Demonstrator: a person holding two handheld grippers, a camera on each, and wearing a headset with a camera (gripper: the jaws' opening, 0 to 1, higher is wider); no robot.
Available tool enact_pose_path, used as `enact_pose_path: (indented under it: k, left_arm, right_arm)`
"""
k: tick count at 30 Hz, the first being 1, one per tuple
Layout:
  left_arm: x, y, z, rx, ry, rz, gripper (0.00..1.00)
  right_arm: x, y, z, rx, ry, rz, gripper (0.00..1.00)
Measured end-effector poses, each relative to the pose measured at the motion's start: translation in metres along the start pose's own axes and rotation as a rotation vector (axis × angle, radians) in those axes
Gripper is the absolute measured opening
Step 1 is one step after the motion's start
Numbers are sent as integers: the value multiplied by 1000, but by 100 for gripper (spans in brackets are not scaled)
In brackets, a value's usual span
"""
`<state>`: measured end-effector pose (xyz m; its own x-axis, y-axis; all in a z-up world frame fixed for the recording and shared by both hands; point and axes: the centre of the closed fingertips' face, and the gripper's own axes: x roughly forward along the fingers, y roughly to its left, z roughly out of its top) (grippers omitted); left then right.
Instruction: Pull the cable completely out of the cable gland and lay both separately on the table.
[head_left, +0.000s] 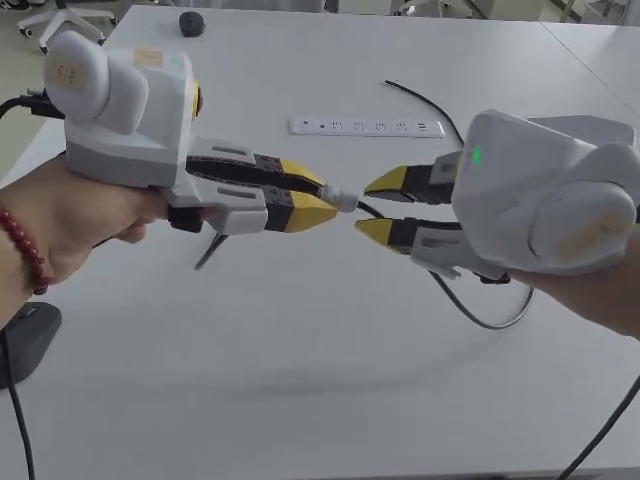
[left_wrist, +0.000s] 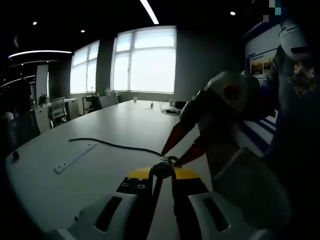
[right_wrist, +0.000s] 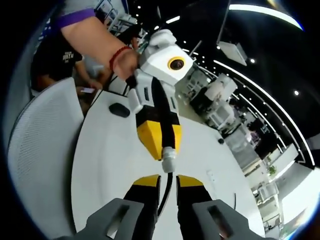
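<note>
Head view: white gland (head_left: 340, 199), curved black cable (head_left: 490, 327)

The widest free room is the bare white tabletop (head_left: 300, 385) across the lower middle of the head view, below both grippers. At mid-frame the left gripper (head_left: 328, 205) and the right gripper (head_left: 366, 206) meet tip to tip. The small gap between them is taken by the pale grey cable gland (head_left: 342, 199), clamped in the left jaws. The thin black cable (head_left: 485, 324) runs between the parted right jaws and loops over the table at lower right. A long white power strip (head_left: 365, 127) bars the upper middle. A dark round puck (head_left: 192, 22) lies at the top edge, and a black rounded device (head_left: 28, 335) at the lower left edge.
</note>
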<state>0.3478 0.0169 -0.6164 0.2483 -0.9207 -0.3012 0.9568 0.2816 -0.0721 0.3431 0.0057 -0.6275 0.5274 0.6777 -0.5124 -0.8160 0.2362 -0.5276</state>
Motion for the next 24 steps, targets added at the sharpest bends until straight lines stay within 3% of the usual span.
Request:
enact_pose_path:
  k: [3,10,13,17,23,24]
  left_arm:
    - [1,-1,0,2,-2,-7,16]
    - [-1,2,-3,19,8,-8,16]
    - [-2,3,-5,23,13,-7,16]
    - [-5,6,-8,26,18,0,16]
    - [-8,9,-9,38,28,10,16]
    - [-9,9,-9,35,27,12,16]
  right_arm:
    - [1,-1,-1,-20,10,-1,1]
    - [1,-1,-5,-60,24,-8,0]
    - [0,0,-11,-41,35,-4,0]
    - [-2,1,-28,-27,59,-11,0]
    - [-4,6,-68,12,133,-8,0]
    - [-5,10,-80,26,170,6,0]
